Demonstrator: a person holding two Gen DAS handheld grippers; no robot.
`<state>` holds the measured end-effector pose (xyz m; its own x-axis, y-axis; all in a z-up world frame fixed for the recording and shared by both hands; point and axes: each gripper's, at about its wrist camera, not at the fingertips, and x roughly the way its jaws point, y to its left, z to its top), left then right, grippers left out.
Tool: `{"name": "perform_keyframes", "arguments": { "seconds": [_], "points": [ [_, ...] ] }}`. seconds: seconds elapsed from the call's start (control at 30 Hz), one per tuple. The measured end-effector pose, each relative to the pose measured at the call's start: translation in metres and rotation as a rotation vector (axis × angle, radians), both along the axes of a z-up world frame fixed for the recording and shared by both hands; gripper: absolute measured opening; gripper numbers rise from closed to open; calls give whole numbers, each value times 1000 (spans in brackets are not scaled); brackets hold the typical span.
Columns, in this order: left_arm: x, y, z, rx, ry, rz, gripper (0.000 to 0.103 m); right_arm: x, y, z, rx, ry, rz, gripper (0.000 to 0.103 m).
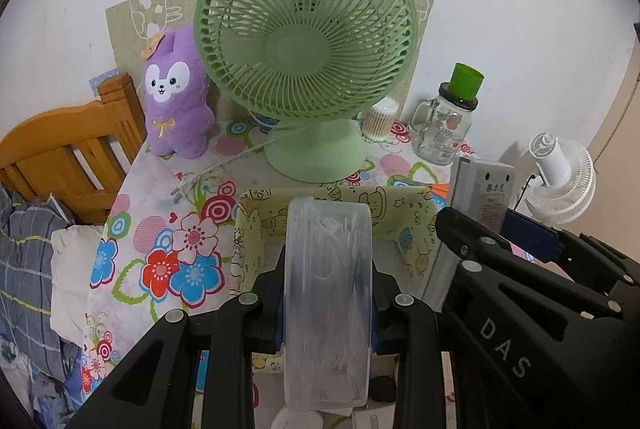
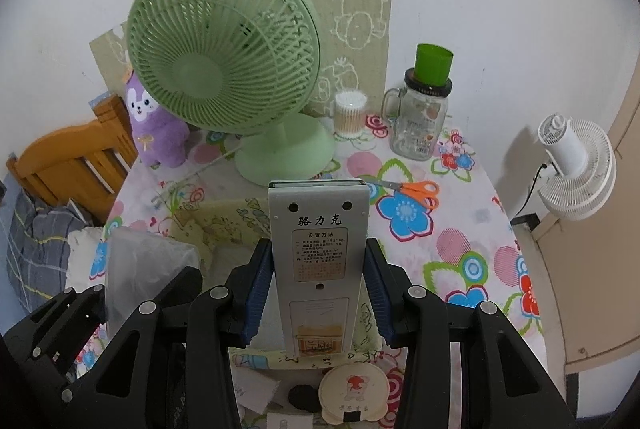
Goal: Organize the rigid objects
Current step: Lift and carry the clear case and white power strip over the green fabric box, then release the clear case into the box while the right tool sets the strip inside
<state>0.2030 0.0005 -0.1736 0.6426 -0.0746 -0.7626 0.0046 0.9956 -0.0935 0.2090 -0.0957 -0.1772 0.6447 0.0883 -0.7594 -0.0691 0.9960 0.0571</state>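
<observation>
Mid-carry, by the look of it: both loads held over the yellow bin [image 1: 256, 229] near the table's [image 2: 460, 249] front edge. Left gripper [image 1: 328, 305] clamped tight on a clear box [image 1: 328, 269]; right gripper [image 2: 318, 293] closed part-way on a grey remote [image 2: 319, 229], back side up. Next, probably: lower each into the bin, then release. Counted: two fans, one green [image 2: 224, 49] far left, one white [image 2: 576, 165] far right; one scissors [image 2: 416, 191]; one jar [image 2: 420, 121].

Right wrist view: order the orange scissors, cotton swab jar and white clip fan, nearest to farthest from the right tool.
1. Orange scissors, on the tablecloth just right of the held device.
2. Cotton swab jar, at the back beside the green fan's base.
3. White clip fan, off the table, far right.
</observation>
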Motion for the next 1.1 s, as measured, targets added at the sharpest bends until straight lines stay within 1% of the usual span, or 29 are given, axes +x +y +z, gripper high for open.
{"name": "perform_keyframes", "arguments": {
  "seconds": [0.47,0.6,0.7,0.83,0.97,1.0,1.03,1.07,1.1],
  "points": [
    [22,7,-38,28,70,48,29,18,-2,-33,-3,87,15,48],
    [23,6,-51,67,92,52,29,22,-2,-48,11,145,21,47],
    [24,4,-59,92,98,48,29,24,-1,-58,3,171,23,47],
    [27,6,-70,79,116,55,29,28,-1,-69,4,196,22,47],
    [30,7,-79,77,134,71,30,29,2,-71,-13,183,39,47],
    [30,5,-80,93,123,72,30,30,3,-71,-19,178,44,47],
    [30,3,-80,103,116,66,33,31,5,-71,-28,174,51,48],
    [30,1,-80,108,112,53,41,32,6,-72,-40,170,51,49],
    [30,-1,-80,111,110,46,46,35,7,-73,-45,175,47,53]
  ]
}}
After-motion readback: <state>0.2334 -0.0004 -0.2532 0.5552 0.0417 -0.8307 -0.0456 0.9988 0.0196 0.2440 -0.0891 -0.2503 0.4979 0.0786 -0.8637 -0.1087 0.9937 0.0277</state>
